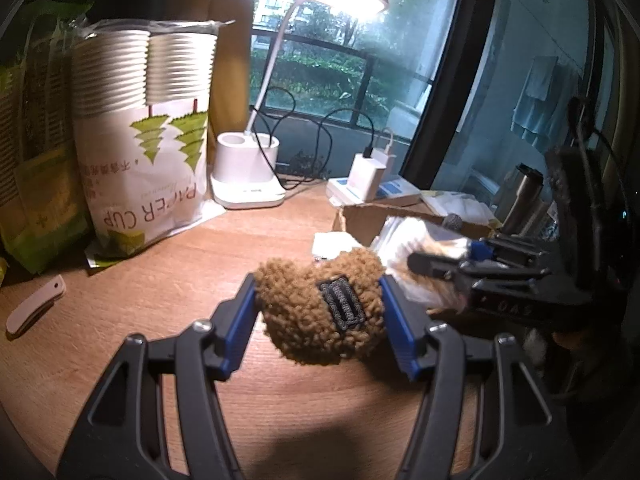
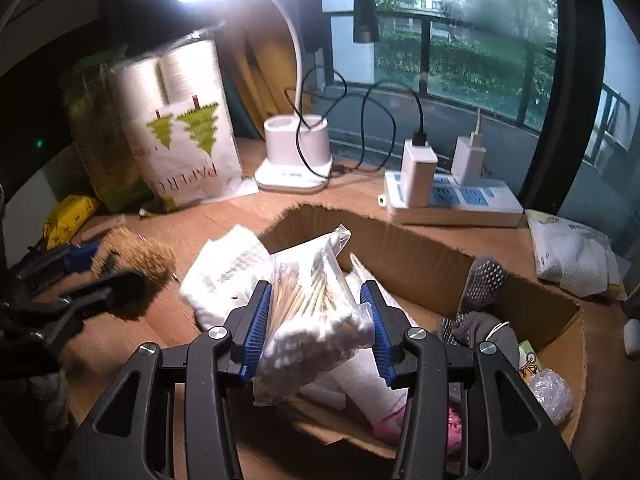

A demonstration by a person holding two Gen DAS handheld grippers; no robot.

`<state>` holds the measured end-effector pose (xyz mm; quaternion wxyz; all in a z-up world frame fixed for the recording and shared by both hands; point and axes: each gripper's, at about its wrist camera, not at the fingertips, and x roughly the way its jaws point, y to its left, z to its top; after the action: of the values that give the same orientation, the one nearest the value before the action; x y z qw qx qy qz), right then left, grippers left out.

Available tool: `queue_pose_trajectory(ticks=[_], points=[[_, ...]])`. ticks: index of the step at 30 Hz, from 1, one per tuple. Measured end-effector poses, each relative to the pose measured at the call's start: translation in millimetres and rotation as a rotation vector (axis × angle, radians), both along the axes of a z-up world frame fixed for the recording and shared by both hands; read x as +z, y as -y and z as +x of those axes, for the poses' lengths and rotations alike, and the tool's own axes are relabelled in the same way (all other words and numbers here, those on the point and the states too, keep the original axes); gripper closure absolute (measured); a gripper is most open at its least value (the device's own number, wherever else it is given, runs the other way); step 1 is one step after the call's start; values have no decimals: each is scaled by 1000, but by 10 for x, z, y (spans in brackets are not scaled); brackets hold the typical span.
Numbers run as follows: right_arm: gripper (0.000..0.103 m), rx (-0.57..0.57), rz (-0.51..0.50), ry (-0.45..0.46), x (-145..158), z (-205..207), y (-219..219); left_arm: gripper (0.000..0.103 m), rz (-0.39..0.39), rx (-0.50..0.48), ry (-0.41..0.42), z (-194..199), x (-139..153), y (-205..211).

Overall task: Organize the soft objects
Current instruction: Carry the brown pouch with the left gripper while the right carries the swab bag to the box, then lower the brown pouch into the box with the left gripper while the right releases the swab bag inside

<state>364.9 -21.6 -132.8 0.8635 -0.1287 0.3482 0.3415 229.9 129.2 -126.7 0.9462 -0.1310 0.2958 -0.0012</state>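
Observation:
My left gripper (image 1: 318, 312) is shut on a fuzzy brown pouch (image 1: 320, 308) with a grey patch, held just above the wooden desk (image 1: 160, 320). In the right wrist view that pouch (image 2: 136, 260) and the left gripper (image 2: 104, 276) show at the left. The right gripper (image 2: 316, 320) is shut on a clear bag of cotton swabs (image 2: 316, 312) above the open cardboard box (image 2: 420, 264). The box holds white soft packs, grey dotted gloves (image 2: 480, 284) and something pink (image 2: 452, 424). The right gripper (image 1: 444, 256) reaches in from the right in the left wrist view.
A paper-cup pack (image 1: 148, 140) and green bags (image 1: 36, 140) stand at the back left. A lit desk lamp base (image 2: 296, 156), a power strip with chargers (image 2: 452, 196) and cables sit behind the box. A white tissue pack (image 2: 572, 252) lies right of it.

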Motion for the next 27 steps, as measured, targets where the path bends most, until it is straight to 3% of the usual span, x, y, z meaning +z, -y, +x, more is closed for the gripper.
queue_pose_trajectory(ticks=[7, 18, 27], points=[[55, -4, -50, -12, -194, 48, -49, 43, 17, 0, -1, 26, 47, 45], [55, -46, 59, 37, 112, 24, 301, 42, 54, -41, 17, 212, 184, 300], [55, -96, 87, 24, 105, 155, 590, 42, 63, -94, 13, 508, 173, 584]])
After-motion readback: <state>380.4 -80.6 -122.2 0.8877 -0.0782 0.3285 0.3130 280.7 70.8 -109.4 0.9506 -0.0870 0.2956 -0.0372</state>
